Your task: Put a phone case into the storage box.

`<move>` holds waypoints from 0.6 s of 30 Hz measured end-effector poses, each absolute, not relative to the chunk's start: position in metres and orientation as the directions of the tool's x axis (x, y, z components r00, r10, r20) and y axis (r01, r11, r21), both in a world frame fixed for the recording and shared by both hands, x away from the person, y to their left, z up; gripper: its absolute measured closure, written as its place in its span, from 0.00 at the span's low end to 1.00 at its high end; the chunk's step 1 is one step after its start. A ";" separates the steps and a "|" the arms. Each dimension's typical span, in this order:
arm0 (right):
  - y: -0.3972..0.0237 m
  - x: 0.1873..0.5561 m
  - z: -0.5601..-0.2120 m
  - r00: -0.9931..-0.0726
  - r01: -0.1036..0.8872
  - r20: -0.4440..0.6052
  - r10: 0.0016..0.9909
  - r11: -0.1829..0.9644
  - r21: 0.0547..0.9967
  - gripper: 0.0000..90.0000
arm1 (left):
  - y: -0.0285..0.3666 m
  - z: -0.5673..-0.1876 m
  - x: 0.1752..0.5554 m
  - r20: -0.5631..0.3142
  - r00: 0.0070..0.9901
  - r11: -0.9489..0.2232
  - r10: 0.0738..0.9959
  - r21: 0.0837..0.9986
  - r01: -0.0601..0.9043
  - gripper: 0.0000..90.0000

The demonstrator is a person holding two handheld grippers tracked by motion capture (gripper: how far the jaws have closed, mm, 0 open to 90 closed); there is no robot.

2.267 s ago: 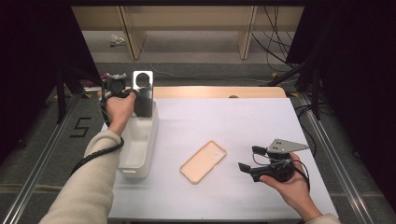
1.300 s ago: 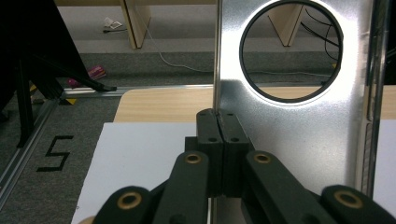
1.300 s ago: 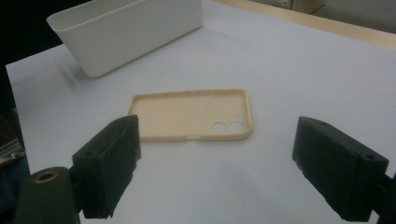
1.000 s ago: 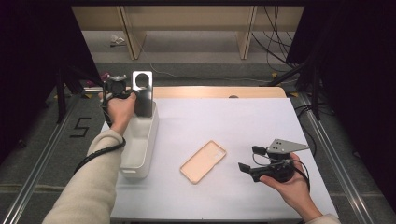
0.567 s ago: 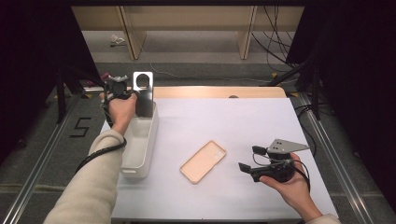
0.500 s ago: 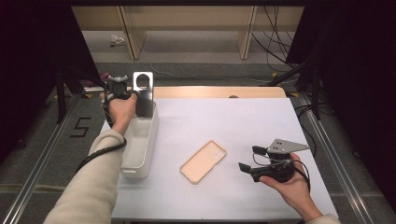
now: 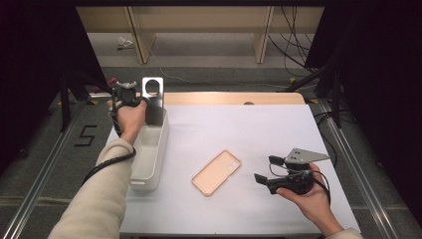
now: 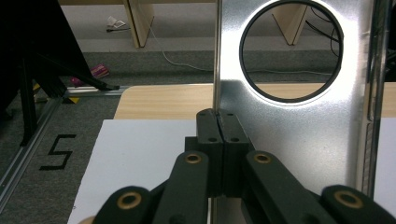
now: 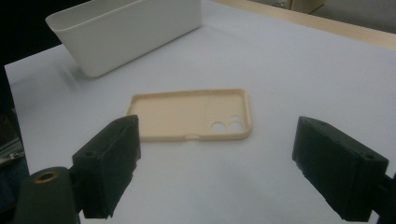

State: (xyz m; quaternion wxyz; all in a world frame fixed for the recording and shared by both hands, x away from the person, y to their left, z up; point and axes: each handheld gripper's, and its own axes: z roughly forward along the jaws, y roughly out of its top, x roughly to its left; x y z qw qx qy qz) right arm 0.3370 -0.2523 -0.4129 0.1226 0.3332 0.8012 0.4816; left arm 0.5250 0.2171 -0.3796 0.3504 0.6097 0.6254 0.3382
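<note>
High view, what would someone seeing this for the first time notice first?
Probably the shiny metal plate with a round hole, standing upright at the far end of the white bin, with the left gripper shut on its edge. Next, the beige phone case lying hollow side up mid-table, apart from the bin. The right gripper waits near it with its jaws wide open.
</note>
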 end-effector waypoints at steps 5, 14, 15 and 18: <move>-0.252 0.337 -0.413 -0.748 0.417 0.127 0.651 0.311 0.854 0.18 | 0.217 -0.381 0.525 -0.020 -0.004 0.019 1.000 0.850 0.527 0.99; -0.253 0.337 -0.413 -0.748 0.417 0.126 0.652 0.312 0.854 0.18 | 0.218 -0.386 0.526 -0.012 -0.006 0.013 1.000 0.851 0.525 0.99; -0.253 0.337 -0.413 -0.748 0.416 0.126 0.652 0.312 0.854 0.18 | 0.218 -0.387 0.526 -0.014 -0.004 0.014 1.000 0.850 0.527 0.99; -0.252 0.337 -0.413 -0.748 0.417 0.128 0.651 0.311 0.854 0.18 | 0.219 -0.389 0.527 -0.017 -0.005 0.017 1.000 0.848 0.529 0.99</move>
